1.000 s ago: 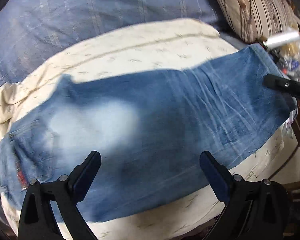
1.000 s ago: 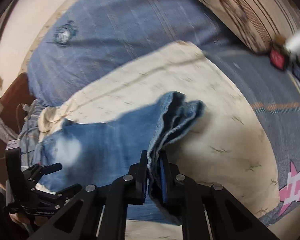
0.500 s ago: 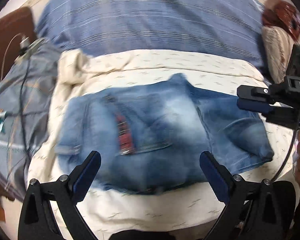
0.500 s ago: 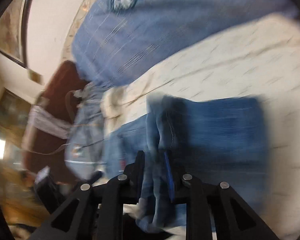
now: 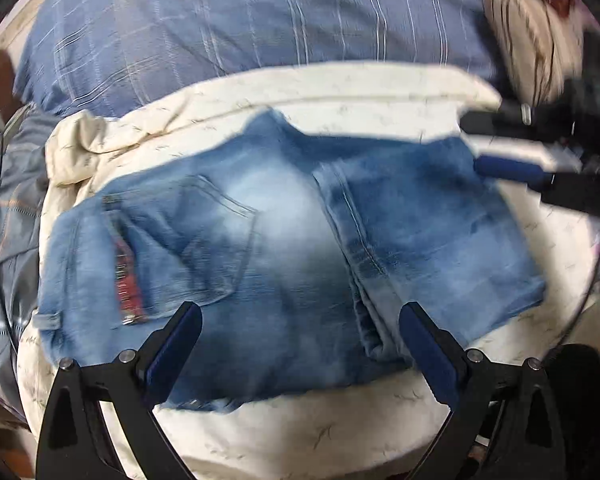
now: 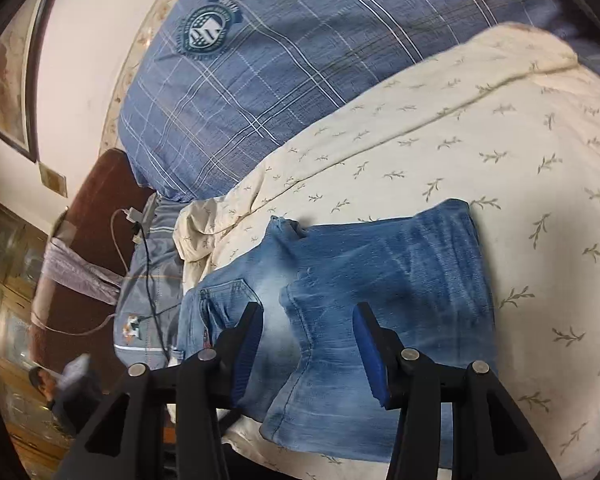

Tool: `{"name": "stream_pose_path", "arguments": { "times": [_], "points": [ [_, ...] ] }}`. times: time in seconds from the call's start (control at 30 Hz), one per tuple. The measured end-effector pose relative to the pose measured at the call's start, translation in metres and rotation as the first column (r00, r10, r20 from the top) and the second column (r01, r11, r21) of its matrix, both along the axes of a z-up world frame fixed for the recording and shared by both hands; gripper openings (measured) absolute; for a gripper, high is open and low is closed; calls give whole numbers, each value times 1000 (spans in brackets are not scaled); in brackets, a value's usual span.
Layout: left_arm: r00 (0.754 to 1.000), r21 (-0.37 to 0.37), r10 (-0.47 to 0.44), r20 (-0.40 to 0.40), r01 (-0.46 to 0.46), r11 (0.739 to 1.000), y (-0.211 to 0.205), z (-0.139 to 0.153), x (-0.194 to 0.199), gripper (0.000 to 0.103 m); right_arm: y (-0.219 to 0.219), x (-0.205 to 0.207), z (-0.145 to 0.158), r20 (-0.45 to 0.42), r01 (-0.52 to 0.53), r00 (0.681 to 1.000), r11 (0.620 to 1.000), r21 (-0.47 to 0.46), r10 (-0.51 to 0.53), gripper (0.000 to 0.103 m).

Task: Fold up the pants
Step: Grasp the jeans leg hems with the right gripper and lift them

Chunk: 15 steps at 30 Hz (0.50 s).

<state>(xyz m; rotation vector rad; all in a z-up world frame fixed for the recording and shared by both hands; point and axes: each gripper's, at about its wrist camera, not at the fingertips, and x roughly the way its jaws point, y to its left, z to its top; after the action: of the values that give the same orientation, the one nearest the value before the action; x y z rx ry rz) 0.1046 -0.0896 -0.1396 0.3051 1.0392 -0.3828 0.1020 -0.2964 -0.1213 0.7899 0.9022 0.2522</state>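
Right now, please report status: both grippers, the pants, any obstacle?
Left gripper open, empty, above the jeans. Right gripper open, empty. Jeans folded once, flat on cream sheet. Nothing lies on them.

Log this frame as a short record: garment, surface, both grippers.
garment: faded blue denim jeans, legs folded over the seat, back pocket up
surface: cream leaf-print sheet over a blue plaid bedcover
left gripper: open, above the jeans' near edge, holding nothing
right gripper: open, above the folded leg hem, holding nothing
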Motion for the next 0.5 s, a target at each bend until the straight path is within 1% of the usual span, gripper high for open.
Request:
{"name": "stream_pose_path", "arguments": {
  "times": [0.03, 0.07, 0.1, 0.17, 0.2, 0.23, 0.3, 0.33, 0.37, 0.4, 0.5],
  "points": [
    [1000, 50, 13, 2, -13, 999, -6, -10, 4, 99, -1, 7, -5, -15, -18, 1000, 1000, 16, 18, 51],
    [1000, 76, 27, 0, -27, 997, -7, -16, 7, 99, 1, 13, -10, -27, -33, 999, 999, 25, 33, 51],
    [999, 84, 49, -9, -48, 995, -6, -21, 11, 99, 2, 21, -17, -39, -40, 998, 998, 37, 42, 51],
    [997, 62, 77, -17, -76, 995, -2, -24, 18, 99, 7, 38, -32, -63, -59, 996, 997, 56, 63, 51],
    [996, 74, 94, -3, -93, 993, -1, -24, 22, 99, 9, 48, -41, -77, -67, 994, 995, 67, 72, 51],
    [994, 105, 105, 25, -107, 989, -2, -25, 25, 99, 13, 56, -49, -90, -68, 993, 995, 75, 75, 51],
    [991, 148, 108, 74, -118, 982, -4, -28, 31, 99, 18, 71, -64, -112, -57, 992, 995, 79, 65, 51],
    [991, 168, 110, 77, -122, 978, -6, -31, 36, 99, 18, 77, -66, -91, -48, 994, 996, 76, 55, 49],
    [991, 172, 113, 68, -123, 977, -6, -32, 39, 99, 18, 81, -65, -71, -38, 997, 998, 55, 41, 49],
    [991, 164, 114, 64, -124, 979, -5, -29, 39, 99, 18, 85, -63, -64, -24, 998, 1000, 4, 24, 46],
    [993, 109, 102, 64, -109, 988, 5, -17, 34, 99, 18, 81, -55, -52, -20, 998, 1000, -18, 19, 44]
  ]
}}
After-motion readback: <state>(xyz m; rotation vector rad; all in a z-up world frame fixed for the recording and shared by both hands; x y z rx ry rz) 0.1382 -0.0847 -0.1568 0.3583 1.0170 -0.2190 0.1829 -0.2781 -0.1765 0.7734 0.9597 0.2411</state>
